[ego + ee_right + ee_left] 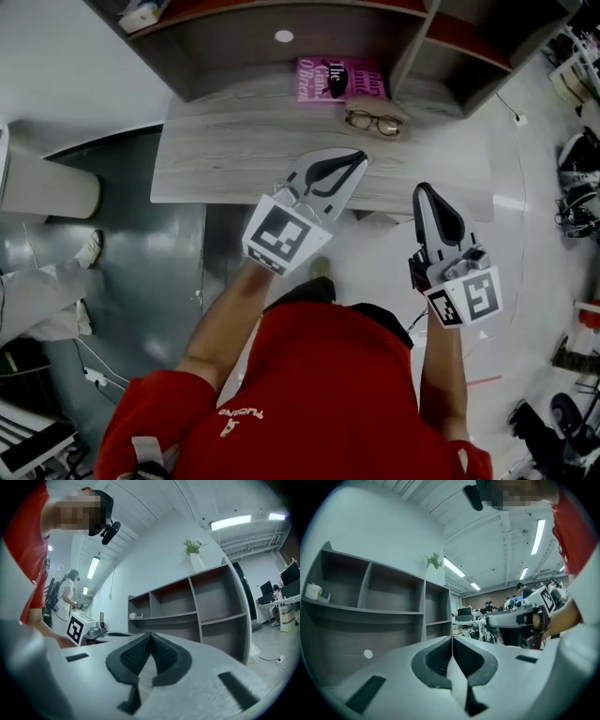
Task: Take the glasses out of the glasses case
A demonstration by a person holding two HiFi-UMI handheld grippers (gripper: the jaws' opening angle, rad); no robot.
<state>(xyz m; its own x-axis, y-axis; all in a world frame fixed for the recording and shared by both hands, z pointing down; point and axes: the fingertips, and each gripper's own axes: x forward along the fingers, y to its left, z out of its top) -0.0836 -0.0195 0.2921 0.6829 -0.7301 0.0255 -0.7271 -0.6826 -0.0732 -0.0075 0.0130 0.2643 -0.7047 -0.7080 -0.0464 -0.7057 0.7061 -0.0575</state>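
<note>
- Left gripper (359, 159): jaws pressed together, nothing between them. It is held level over the front edge of the surface (216, 159) and points toward the shelf unit (234, 42).
- Right gripper (425, 190): jaws likewise together and empty. It is held level just off the front edge of the surface near its right end, above the floor (141, 244).
- Glasses (373, 122): they lie unfolded on the surface, at the back near the shelf unit and outside any case. They sit beyond the left gripper's tip and touch neither gripper.
- Pink book (356, 80): it lies flat at the back of the surface, just behind and left of the glasses. A dark shape shows on its cover; whether this is an object or print cannot be told.
- Shelf unit: it stands against the rear of the surface, with open compartments. A small plant (434, 560) stands on its top, and a white object (313, 591) rests on an upper shelf.
- Surroundings: another person's shoe (89, 248) is on the floor to the left, and cables and equipment (577, 187) are on the right.
</note>
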